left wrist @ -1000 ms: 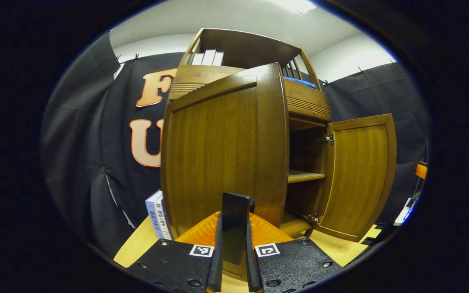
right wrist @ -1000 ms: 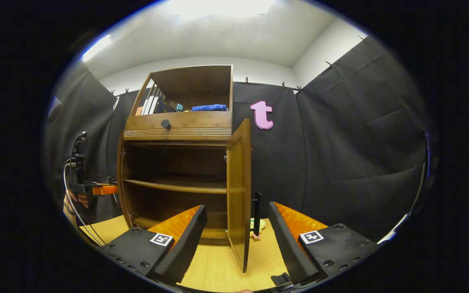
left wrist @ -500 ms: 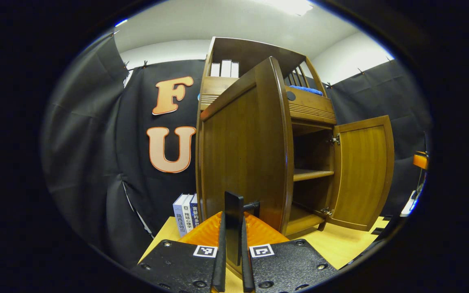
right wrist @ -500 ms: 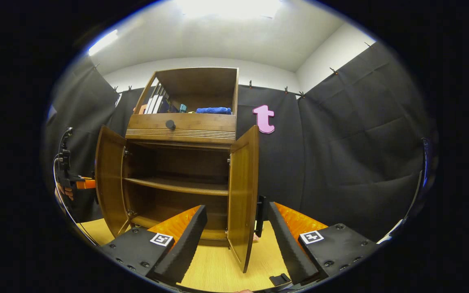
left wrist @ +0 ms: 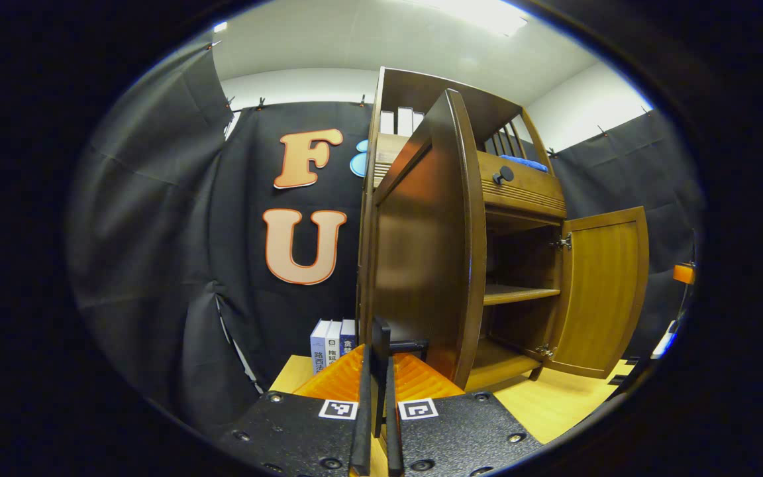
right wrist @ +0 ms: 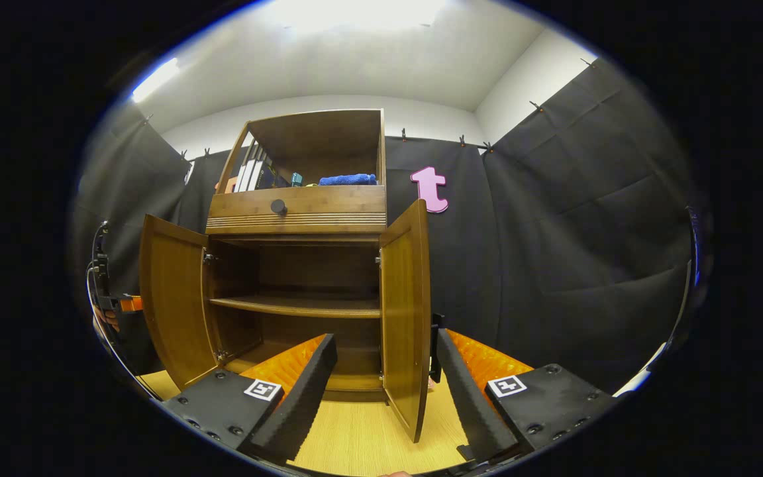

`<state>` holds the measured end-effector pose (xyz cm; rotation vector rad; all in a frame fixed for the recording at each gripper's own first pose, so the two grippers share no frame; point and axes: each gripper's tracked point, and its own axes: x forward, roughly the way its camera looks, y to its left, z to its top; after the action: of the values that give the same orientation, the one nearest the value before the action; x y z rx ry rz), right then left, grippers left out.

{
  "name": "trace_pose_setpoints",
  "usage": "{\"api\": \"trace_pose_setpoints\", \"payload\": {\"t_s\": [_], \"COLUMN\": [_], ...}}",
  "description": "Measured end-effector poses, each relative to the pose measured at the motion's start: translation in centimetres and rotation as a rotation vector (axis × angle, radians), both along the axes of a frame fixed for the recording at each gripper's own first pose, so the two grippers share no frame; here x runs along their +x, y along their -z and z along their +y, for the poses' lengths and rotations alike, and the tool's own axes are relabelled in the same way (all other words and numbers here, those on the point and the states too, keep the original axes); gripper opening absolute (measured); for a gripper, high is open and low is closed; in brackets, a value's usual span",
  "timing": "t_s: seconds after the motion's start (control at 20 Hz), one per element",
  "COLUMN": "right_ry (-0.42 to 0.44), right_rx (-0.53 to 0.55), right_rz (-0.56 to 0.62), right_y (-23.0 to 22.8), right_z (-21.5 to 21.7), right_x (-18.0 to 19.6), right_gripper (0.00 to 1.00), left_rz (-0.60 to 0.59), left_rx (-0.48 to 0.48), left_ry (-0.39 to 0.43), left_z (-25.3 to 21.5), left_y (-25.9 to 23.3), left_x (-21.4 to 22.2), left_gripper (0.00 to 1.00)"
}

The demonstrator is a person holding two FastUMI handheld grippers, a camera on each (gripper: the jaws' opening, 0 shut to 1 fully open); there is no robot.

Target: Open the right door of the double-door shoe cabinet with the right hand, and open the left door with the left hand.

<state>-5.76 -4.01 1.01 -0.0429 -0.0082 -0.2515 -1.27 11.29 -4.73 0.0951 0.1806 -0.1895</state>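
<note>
Left door (left wrist: 431, 245) swung wider (left gripper (left wrist: 376, 404) clamping its handle (left wrist: 381, 348)).

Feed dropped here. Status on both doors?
Left tool shut on left door handle. Right tool open. Left door, right door open. Nothing blocking.

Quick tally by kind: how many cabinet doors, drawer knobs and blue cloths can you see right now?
Cabinet doors: 2, left door and right door, both swung open
Drawer knobs: 1, black knob
Blue cloths: 1, folded blue cloth in the top compartment
Total: 4
</note>
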Motion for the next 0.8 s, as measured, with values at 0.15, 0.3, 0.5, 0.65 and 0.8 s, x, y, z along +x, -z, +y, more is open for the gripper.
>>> {"api": "trace_pose_setpoints", "payload": {"t_s": [0.15, 0.3, 0.5, 0.65, 0.8], "right_ry": [0.004, 0.017, 0.013, 0.000, -0.005], "right_rx": [0.004, -0.017, -0.004, 0.000, -0.011], "right_rz": [0.016, 0.025, 0.022, 0.035, 0.040], "right_y": [0.3, 0.1, 0.0, 0.5, 0.3], "right_z": [0.1, 0.0, 0.4, 0.6, 0.7], "right_x": [0.3, 0.7, 1.1, 1.4, 1.5], "right_gripper": [0.98, 0.98, 0.94, 0.98, 0.94], "left_rz": [-0.023, -0.029, -0.059, -0.089, -0.109], "left_rx": [0.021, 0.023, 0.003, 0.010, 0.000], "left_ry": [0.087, 0.151, 0.184, 0.200, 0.085], "left_z": [-0.2, 0.2, 1.4, 2.7, 6.0], "left_y": [-0.2, -0.2, -0.4, -0.7, -1.4], "left_x": [-0.1, -0.1, -0.3, -2.2, -5.0], "left_gripper": [0.07, 0.10, 0.10, 0.11, 0.11]}}
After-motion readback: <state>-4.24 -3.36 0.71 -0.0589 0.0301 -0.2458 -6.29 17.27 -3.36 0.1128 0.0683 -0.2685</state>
